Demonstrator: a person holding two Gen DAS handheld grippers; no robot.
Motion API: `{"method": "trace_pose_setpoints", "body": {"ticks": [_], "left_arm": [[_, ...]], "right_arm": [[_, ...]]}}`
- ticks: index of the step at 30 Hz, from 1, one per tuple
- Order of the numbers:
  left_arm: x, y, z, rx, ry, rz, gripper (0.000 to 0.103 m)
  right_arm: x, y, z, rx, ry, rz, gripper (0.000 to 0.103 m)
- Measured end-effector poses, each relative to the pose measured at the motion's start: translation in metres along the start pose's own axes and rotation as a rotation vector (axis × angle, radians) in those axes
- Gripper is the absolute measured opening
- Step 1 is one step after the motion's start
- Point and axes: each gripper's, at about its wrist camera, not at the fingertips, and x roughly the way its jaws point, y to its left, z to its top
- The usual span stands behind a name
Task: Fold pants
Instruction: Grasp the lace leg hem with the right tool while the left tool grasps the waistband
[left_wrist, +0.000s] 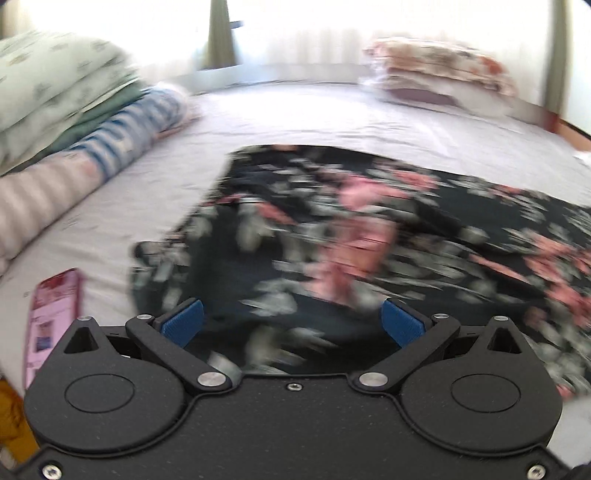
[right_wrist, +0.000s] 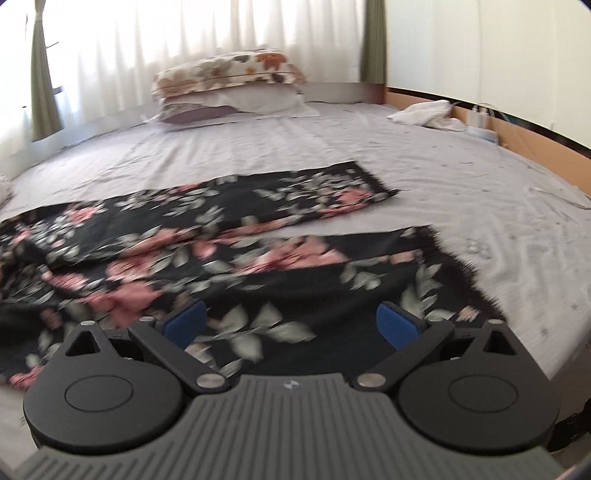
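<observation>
Two grippers, each with two blue-padded fingers. Left gripper (left_wrist: 291, 319): jaws spread wide, nothing between the pads, poised over the near edge of the fabric; contact cannot be told through the motion blur. Right gripper (right_wrist: 290, 319): jaws likewise spread wide and empty, above the nearer trouser leg. One pair of pants (right_wrist: 229, 236), black with pink flowers and grey-green leaves, lying flat on the bed directly ahead of and beneath both grippers; in the right wrist view its two legs run toward the right, slightly apart, each ending in a frayed hem, the farther leg reaching deeper into the bed. In the left wrist view the pants (left_wrist: 332, 229) show their wider end, rumpled. One phone in a pink case (left_wrist: 55, 317), near left, on the sheet just beside the fabric. One bed sheet (right_wrist: 369, 147), pale lilac. One stack of folded bedding (left_wrist: 66, 110), left, several layers, exact count unclear. Two stacked pillows (right_wrist: 229, 85), far end, floral on top. One white cloth (right_wrist: 424, 110), far right. Sheer white curtains (right_wrist: 184, 37) with green drapes behind.
</observation>
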Motion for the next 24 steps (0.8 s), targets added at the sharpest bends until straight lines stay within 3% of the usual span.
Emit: {"method": "trace_pose_setpoints", "body": {"ticks": [8, 11, 16, 20, 24], "left_arm": [[0.059, 0.054, 0.086, -0.169, 0.079, 0.013, 0.103], [0.089, 0.06, 0.128, -0.218, 0.108, 0.017, 0.103], [0.168, 0.054, 0.185, -0.315, 0.22, -0.004, 0.103], [0.223, 0.043, 0.215, -0.356, 0.262, 0.065, 0.103], [0.272, 0.037, 0.229, -0.382, 0.295, 0.131, 0.103]], "right_arm": [[0.063, -0.049, 0.094, 0.121, 0.098, -0.048, 0.103], [0.094, -0.055, 0.13, 0.195, 0.159, -0.025, 0.103], [0.151, -0.06, 0.175, 0.35, 0.242, -0.026, 0.103], [0.204, -0.06, 0.199, 0.483, 0.312, -0.033, 0.103], [0.256, -0.052, 0.213, 0.513, 0.349, -0.06, 0.103]]}}
